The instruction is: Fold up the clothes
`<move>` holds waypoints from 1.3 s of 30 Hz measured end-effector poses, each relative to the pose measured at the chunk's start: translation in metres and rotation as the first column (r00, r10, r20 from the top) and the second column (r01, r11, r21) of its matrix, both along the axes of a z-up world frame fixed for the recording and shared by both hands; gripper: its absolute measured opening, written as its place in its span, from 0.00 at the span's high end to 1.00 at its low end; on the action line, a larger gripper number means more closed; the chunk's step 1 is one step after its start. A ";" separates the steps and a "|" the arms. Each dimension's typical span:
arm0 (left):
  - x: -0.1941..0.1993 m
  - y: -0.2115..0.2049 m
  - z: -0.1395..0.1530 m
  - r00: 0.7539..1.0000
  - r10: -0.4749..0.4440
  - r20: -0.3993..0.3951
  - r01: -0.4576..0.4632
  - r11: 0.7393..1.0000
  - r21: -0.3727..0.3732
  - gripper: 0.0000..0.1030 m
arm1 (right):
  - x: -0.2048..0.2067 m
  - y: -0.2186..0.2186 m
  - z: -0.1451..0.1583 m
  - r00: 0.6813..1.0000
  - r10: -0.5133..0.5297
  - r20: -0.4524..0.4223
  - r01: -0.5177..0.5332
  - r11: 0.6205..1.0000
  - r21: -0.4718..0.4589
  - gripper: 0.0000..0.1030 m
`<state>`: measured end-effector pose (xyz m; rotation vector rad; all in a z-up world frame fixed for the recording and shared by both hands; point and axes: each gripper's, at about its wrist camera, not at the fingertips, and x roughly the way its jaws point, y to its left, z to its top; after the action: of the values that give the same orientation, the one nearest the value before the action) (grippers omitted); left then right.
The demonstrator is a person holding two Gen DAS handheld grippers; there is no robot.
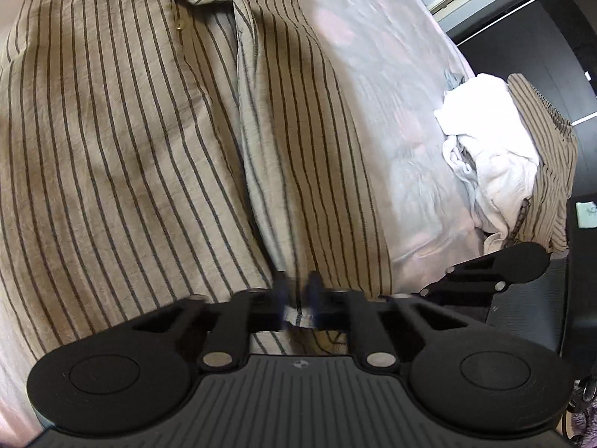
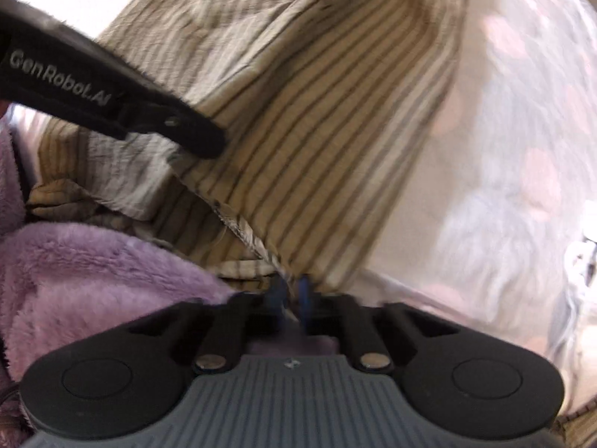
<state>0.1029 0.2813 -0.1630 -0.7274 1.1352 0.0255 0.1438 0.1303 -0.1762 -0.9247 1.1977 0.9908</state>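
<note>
Pinching the striped shirt (image 1: 149,149), both hand-held grippers: left (image 1: 298,295), right (image 2: 293,291).

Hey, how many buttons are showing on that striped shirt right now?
1. A small brass-coloured button sits on the front placket of the beige dark-striped cotton shirt, near the top of the left wrist view. Others may be hidden under folds.

Left wrist view very close above the striped shirt (image 1: 149,149), facing along it over the bed sheet (image 1: 391,93), right wrist view equally close, both views sharing the shirt and sheet
</note>
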 end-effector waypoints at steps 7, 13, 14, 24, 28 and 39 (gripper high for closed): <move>-0.004 -0.013 0.007 0.999 0.007 0.041 -0.002 0.992 -0.127 1.00 | 0.019 -0.038 0.042 0.998 -0.049 0.035 0.048 0.998 0.039 0.98; -0.006 -0.015 -0.018 0.998 0.043 -0.039 -0.048 0.990 -0.132 1.00 | 0.024 -0.034 0.036 0.998 -0.053 0.019 0.052 0.998 0.035 0.98; -0.007 -0.012 -0.023 0.997 0.056 -0.052 -0.063 0.989 -0.133 1.00 | 0.026 -0.034 0.033 0.999 -0.052 0.011 0.052 0.998 0.033 0.98; -0.010 -0.004 -0.045 0.992 0.089 -0.086 -0.102 0.982 -0.160 0.96 | 0.034 -0.029 0.035 0.997 -0.074 -0.029 0.074 0.997 -0.002 0.93; -0.014 -0.007 -0.044 0.991 0.060 -0.119 -0.075 0.989 -0.125 0.94 | 0.037 -0.032 0.050 0.995 -0.092 -0.030 0.093 0.996 0.012 0.76; -0.056 0.004 0.009 0.992 0.122 0.000 -0.122 0.992 0.019 0.58 | 0.043 -0.036 0.072 0.961 -0.258 -0.097 0.275 0.927 0.255 0.53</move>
<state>0.0465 0.2848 -0.1543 -0.7794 1.0891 0.1401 0.1868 0.0941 -0.1045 -0.5054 1.1718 0.9364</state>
